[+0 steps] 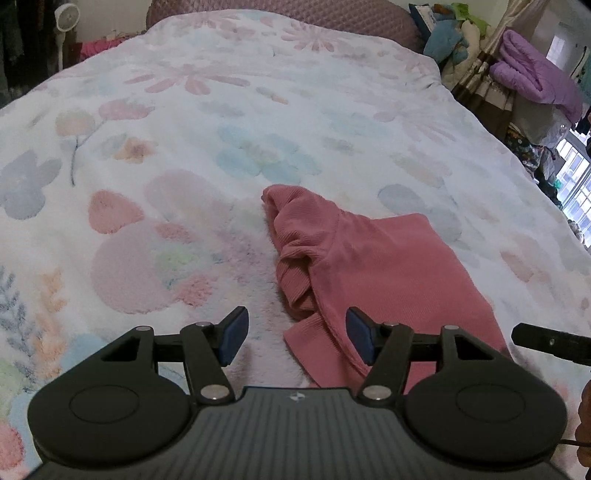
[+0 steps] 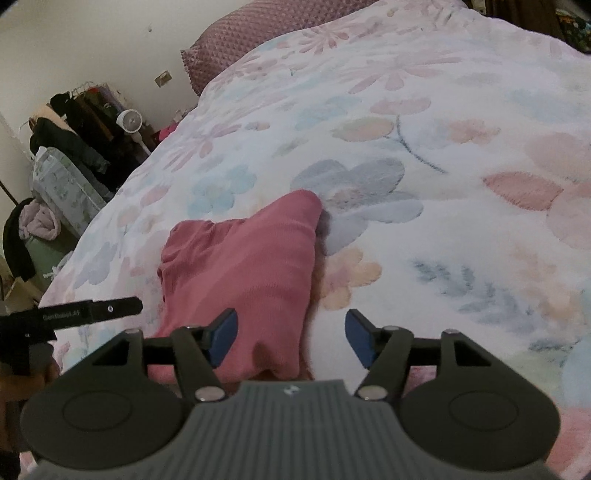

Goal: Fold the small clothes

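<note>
A small pink ribbed garment (image 1: 373, 266) lies partly folded on the floral bedspread (image 1: 184, 147), its bunched sleeve end pointing up the bed. My left gripper (image 1: 297, 341) hovers open over the garment's near left edge, pads apart with nothing pressed between them. In the right wrist view the same pink garment (image 2: 247, 269) lies below my right gripper (image 2: 291, 339), which stands open above its near right corner, its blue pads off the cloth. The tip of the other gripper (image 2: 92, 312) shows at the left edge, and its counterpart tip (image 1: 550, 341) at the right of the left wrist view.
The floral bedspread (image 2: 424, 147) covers a wide bed with a mauve pillow (image 2: 258, 33) at its head. Piled clothes and a purple quilt (image 1: 535, 77) sit beyond the right bed edge. A white fan (image 2: 129, 122) and dark hanging clothes (image 2: 74, 129) stand on the other side.
</note>
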{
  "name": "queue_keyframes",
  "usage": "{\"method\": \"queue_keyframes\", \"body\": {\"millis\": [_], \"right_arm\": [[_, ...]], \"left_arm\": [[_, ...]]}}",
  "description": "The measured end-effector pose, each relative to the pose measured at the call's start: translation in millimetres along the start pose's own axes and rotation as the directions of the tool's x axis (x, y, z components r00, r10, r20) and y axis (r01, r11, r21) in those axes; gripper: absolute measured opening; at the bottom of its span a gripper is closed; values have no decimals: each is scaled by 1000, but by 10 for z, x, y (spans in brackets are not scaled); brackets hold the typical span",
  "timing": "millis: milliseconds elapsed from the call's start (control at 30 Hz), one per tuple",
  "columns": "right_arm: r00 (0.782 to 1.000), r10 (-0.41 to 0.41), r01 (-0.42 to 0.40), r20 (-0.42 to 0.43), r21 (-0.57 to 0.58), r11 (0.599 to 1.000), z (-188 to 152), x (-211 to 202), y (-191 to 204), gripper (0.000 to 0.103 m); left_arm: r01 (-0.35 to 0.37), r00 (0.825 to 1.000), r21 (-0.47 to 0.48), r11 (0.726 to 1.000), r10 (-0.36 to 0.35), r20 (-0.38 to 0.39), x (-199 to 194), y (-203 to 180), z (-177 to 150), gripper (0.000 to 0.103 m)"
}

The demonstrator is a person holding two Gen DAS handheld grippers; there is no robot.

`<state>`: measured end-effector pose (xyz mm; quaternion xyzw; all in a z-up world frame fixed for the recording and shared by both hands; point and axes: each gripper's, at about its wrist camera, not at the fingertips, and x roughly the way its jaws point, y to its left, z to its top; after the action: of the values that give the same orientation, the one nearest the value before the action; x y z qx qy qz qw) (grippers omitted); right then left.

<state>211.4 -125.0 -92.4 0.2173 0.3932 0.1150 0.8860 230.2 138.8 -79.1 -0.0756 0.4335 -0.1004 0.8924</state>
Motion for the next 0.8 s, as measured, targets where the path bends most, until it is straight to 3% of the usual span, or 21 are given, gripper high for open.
{"method": "queue_keyframes", "body": {"millis": [167, 400, 633, 733, 800], "right_arm": [[1000, 18, -18, -25, 8, 1000, 41, 97, 0, 67], [993, 88, -86, -84, 32, 996, 174, 329, -29, 73], [982, 143, -136, -127, 64, 989, 328, 684, -116, 73], [967, 207, -192, -151, 108, 975, 380, 821, -196, 73], [953, 254, -233, -167, 138, 963, 397, 927, -263, 73]], "left_arm": [[70, 996, -84, 994, -75, -57, 197, 124, -11, 77], [100, 991, -132, 986, -111, -80, 406, 153, -80, 81], [236, 966, -278, 931, -257, -41, 620, 342, 68, 82], [260, 953, -329, 908, -296, -63, 798, 417, 112, 82], [283, 944, -325, 902, -322, -70, 883, 414, 122, 89]]}}
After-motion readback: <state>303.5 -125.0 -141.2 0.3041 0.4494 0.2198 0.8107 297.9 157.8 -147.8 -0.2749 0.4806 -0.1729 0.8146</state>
